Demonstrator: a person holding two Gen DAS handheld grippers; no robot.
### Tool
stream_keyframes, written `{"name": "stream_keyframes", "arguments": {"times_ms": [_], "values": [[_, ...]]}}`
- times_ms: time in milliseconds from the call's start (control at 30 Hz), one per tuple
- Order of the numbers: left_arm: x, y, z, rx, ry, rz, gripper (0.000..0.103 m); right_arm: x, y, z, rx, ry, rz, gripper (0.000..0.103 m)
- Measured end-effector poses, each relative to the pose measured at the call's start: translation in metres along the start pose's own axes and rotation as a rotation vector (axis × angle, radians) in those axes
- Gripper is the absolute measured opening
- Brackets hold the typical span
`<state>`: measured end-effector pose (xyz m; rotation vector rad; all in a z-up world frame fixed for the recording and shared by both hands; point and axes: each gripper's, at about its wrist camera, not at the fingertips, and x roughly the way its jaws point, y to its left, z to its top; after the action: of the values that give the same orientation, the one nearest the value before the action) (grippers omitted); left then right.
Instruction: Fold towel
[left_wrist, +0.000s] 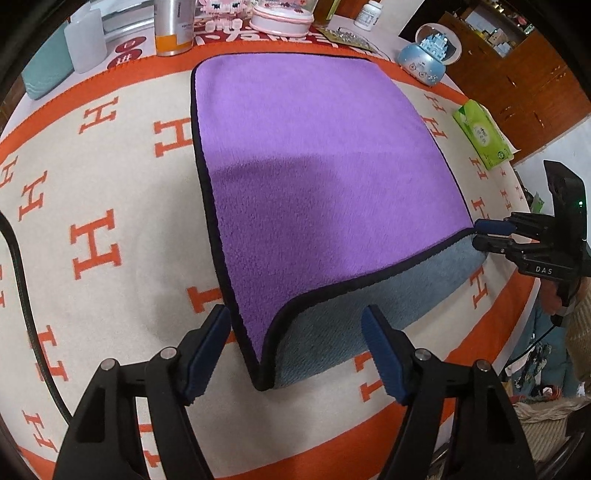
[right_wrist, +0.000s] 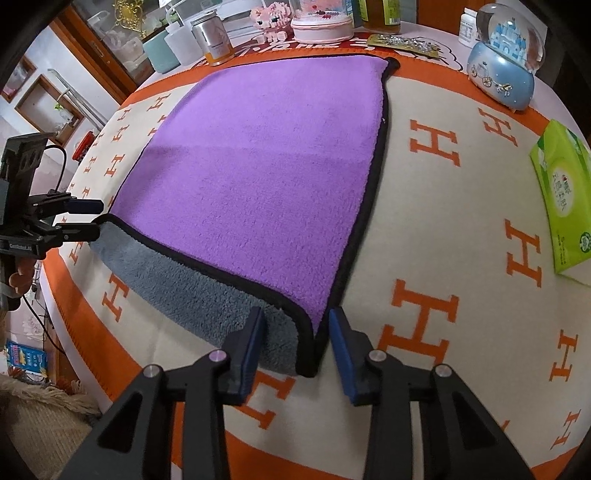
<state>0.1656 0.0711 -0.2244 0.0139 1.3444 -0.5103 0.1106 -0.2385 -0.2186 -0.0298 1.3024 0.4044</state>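
Nearest in each wrist view stood that gripper's own jaws, wide apart and holding nothing: the left gripper (left_wrist: 295, 354) straddled the towel's (left_wrist: 314, 166) near left corner, the right gripper (right_wrist: 297, 350) its near right corner; the towel lay purple face up on the orange-lettered tablecloth (left_wrist: 110, 206), with a strip of grey underside turned out along the near edge between the two corners. To do this step well, each pair of pads should probably close on the black piping just behind its corner, taking both layers where the hem curls, and both should lift together so the edge stays straight as it travels to the far edge. Whether the lower pads already touched the cloth could not be told; the far left corner sat close to the metal can (left_wrist: 173, 29), the far right one near the snow globe (right_wrist: 502, 74); the tissue pack (right_wrist: 565, 199) was cut off at the frame edge.
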Motion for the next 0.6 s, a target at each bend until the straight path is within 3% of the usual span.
{"name": "stream_keyframes", "arguments": {"times_ms": [133,267,367,600], "values": [[0.006,0.001,0.001,0.002,0.019,-0.024,0.057,0.000,-0.001,0.000,0.004,0.001,0.005,0.034],[0.009,-0.001,0.002,0.016,0.029,-0.026,0.051,-0.003,-0.003,0.000,0.013,0.001,0.044,0.021],[0.010,-0.002,0.001,0.027,0.040,-0.047,0.043,-0.004,-0.003,-0.001,0.011,0.004,0.052,0.020],[0.010,-0.006,0.000,0.044,0.048,-0.059,0.043,-0.006,-0.001,-0.001,-0.002,0.004,0.072,0.020]]}}
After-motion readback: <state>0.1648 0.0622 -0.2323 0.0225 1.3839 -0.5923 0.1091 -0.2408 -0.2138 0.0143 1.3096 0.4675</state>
